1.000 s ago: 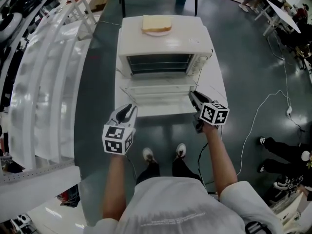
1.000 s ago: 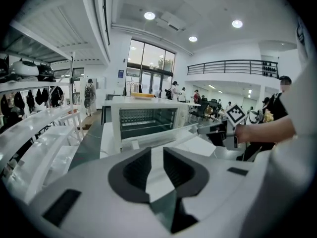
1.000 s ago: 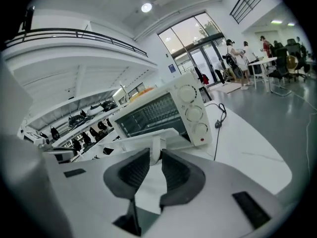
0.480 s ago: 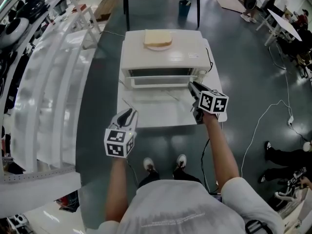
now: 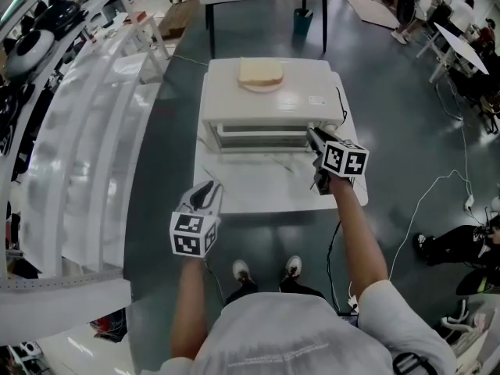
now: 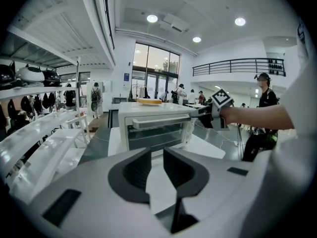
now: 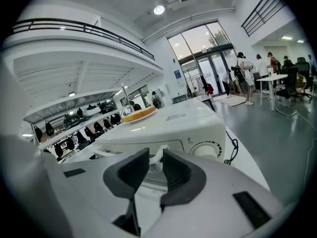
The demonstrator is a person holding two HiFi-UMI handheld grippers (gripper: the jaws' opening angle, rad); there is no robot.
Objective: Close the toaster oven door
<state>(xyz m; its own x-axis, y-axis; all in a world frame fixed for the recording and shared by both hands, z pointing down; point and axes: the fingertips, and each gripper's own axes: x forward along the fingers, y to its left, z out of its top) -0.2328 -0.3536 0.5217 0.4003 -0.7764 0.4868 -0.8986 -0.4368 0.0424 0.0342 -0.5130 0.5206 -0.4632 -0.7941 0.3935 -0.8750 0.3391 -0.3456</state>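
Note:
The white toaster oven [image 5: 269, 104] stands on a white table [image 5: 250, 186]. Its glass door [image 5: 262, 137] stands upright against the front, and its handle [image 6: 158, 121] runs along the top edge. My right gripper [image 5: 312, 133] is at the right end of that handle. In the right gripper view its jaws [image 7: 155, 155] stand a little apart, with the handle's end [image 7: 154, 158] showing just past the tips. My left gripper [image 5: 206, 190] hovers low at the table's near left corner, its jaws [image 6: 157, 155] apart and empty. A bread slice on a plate [image 5: 261, 73] lies on the oven's top.
White shelving [image 5: 78, 155] runs along the left side. A power cord [image 5: 341, 104] trails behind the oven's right side, and another cable [image 5: 414, 186] crosses the floor on the right. The oven's knobs [image 7: 207, 149] are right of the door. People stand in the background.
The oven door swung from lying flat open up against the oven's front. My right gripper rose and moved forward with its right end. The left gripper barely moved.

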